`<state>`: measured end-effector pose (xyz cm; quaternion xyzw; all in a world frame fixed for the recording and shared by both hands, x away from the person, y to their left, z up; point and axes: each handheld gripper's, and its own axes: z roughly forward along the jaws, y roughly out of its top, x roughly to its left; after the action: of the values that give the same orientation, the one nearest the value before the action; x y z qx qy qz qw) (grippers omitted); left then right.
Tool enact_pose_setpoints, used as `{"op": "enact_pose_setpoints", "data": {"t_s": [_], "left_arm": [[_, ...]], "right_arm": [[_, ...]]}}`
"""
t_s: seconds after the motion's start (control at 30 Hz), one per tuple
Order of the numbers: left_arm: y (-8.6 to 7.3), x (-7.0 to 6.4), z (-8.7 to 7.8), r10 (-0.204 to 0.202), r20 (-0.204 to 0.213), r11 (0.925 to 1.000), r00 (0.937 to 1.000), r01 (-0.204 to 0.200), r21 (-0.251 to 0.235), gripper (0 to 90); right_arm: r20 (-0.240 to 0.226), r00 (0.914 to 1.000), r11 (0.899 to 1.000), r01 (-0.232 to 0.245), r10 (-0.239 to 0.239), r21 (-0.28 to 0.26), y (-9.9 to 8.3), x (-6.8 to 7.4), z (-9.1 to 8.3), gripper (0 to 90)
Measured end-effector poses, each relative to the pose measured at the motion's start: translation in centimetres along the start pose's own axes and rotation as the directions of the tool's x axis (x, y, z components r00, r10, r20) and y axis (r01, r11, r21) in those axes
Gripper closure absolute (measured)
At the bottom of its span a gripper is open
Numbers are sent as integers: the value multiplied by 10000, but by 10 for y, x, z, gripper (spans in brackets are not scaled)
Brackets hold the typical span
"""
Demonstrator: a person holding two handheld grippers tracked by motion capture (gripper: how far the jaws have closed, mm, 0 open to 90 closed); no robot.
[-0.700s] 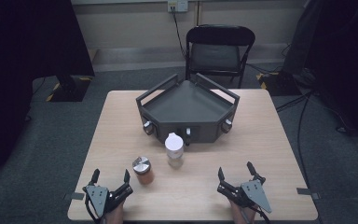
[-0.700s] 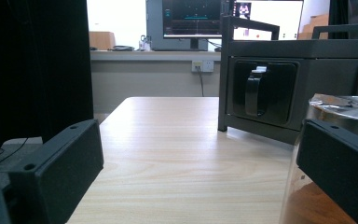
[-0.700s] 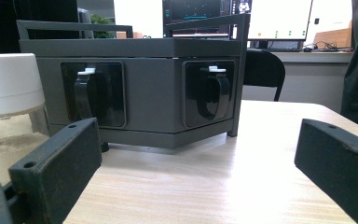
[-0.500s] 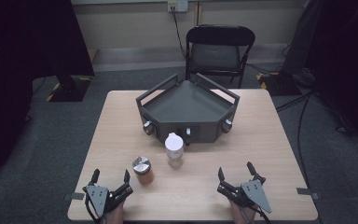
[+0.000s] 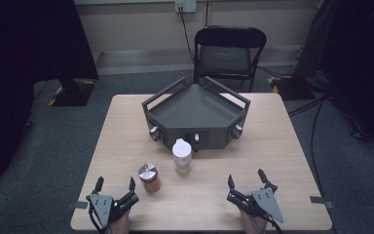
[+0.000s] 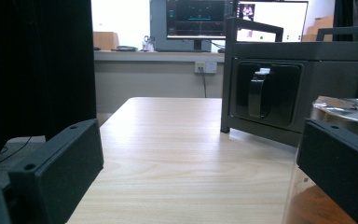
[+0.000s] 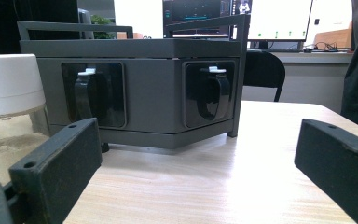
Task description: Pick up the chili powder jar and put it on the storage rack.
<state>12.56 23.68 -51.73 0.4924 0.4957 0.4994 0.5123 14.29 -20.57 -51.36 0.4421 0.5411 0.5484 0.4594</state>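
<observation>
You are holding the left hand-held gripper (image 5: 114, 186) and the right hand-held gripper (image 5: 246, 184) with jaws spread, gripping nothing. The metal-lidded jar (image 5: 149, 178) is standing just right of the left one. The white-capped jar (image 5: 182, 155) is sitting ahead between both, before the dark rack (image 5: 195, 117) on the surface (image 5: 282, 146).

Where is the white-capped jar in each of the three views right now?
High view: the white-capped jar stands mid-table, just in front of the dark grey rack.
Left gripper view: a pale sliver at the far right edge may be it; too little to tell.
Right gripper view: the jar is at the left edge, behind the left jaw.
Shared landmark: the rack, right of centre in the left gripper view, centre in the right gripper view.
</observation>
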Motion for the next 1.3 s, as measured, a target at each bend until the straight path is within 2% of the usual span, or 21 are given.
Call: {"op": "enact_pose_setpoints", "data": {"t_s": [0.07,0.13,0.3,0.4,0.47,0.63,0.73,0.9,1.03,1.13,1.3], "left_arm": [[1,0,0,65,54,10000,10000,-65,36,0],[1,0,1,-128,-36,9999,9999,128,62,0],[2,2,1,-201,57,9998,9998,201,98,0],[4,-1,1,-284,-49,9995,9996,285,95,0],[5,-2,1,-440,55,9990,9990,440,42,0],[13,-6,3,-265,453,9996,9986,265,14,0],[19,-4,2,-503,674,9986,9965,491,194,4],[22,0,2,-627,896,9979,9940,608,241,2],[25,-1,2,-559,1018,9983,9932,538,241,0],[26,-3,2,-360,1054,9993,9938,347,143,0],[28,-5,2,-403,1242,9992,9914,402,29,0]], "right_arm": [[10,10000,10000,3,-3,5,0,0,0,0],[60,10000,10000,5,-5,22,0,1,0,0],[58,10000,10000,5,-5,4,0,1,0,0],[78,10000,10000,7,-7,6,0,1,0,0],[94,10000,10000,11,-12,12,0,2,0,0],[100,9999,10000,-7,7,-3,0,2,0,0],[92,10000,10000,-2,2,-6,0,2,0,0],[94,10000,10000,-6,6,-13,0,2,0,0],[94,10000,10000,-7,7,-8,0,2,0,0],[98,10000,10000,0,0,-2,0,2,0,0],[108,9999,10000,-5,5,-6,0,2,0,0]]}}
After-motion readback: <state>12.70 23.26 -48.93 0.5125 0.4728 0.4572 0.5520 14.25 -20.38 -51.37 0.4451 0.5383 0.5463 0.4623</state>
